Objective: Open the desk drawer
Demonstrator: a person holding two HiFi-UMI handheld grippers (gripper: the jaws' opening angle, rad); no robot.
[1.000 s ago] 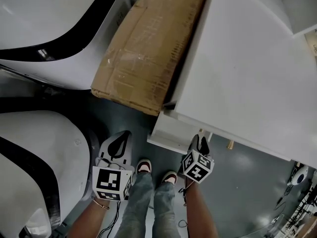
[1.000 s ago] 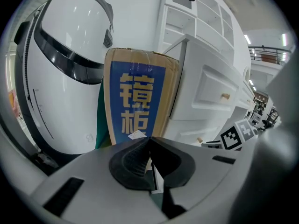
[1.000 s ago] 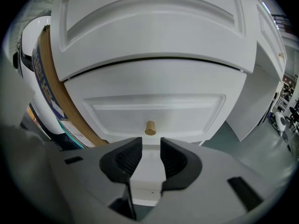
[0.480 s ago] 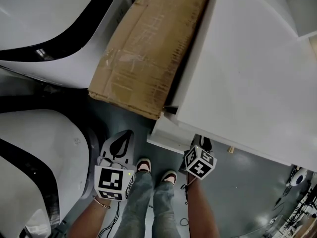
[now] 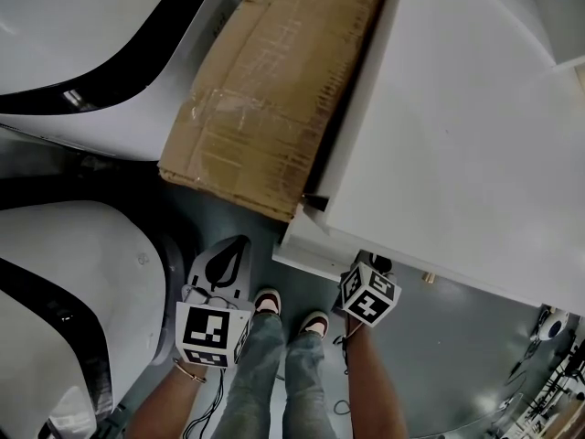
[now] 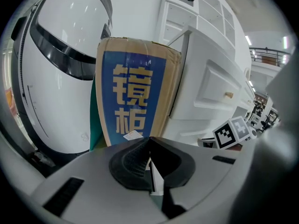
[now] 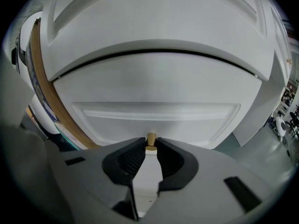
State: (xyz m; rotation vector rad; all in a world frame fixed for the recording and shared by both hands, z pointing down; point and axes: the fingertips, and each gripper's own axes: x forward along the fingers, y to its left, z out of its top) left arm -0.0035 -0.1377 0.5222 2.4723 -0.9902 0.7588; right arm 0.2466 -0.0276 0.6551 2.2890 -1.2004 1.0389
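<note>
Below the edge of a white desk (image 5: pixel 457 135), the right gripper (image 7: pixel 150 149) pointed down at the panelled drawer front (image 7: pixel 159 115). Its jaws had just been closing and were narrow, pinching the small tan knob (image 7: pixel 151 139) at the middle of that front between their tips. A black ribbed pad (image 7: pixel 133 160) pressed it from each side. A thin dark seam ran along the top of the drawer front.

The left gripper (image 6: pixel 149 141) hung apart from the desk, above the grey floor (image 5: pixel 439 337) and to the left of the person's legs (image 5: pixel 274 373). Its jaws were together with nothing between them. It faced a tall cardboard box (image 6: pixel 135 97) with a blue printed side, which leaned between the desk and a large white pod (image 5: pixel 91 53) banded in black.
</note>
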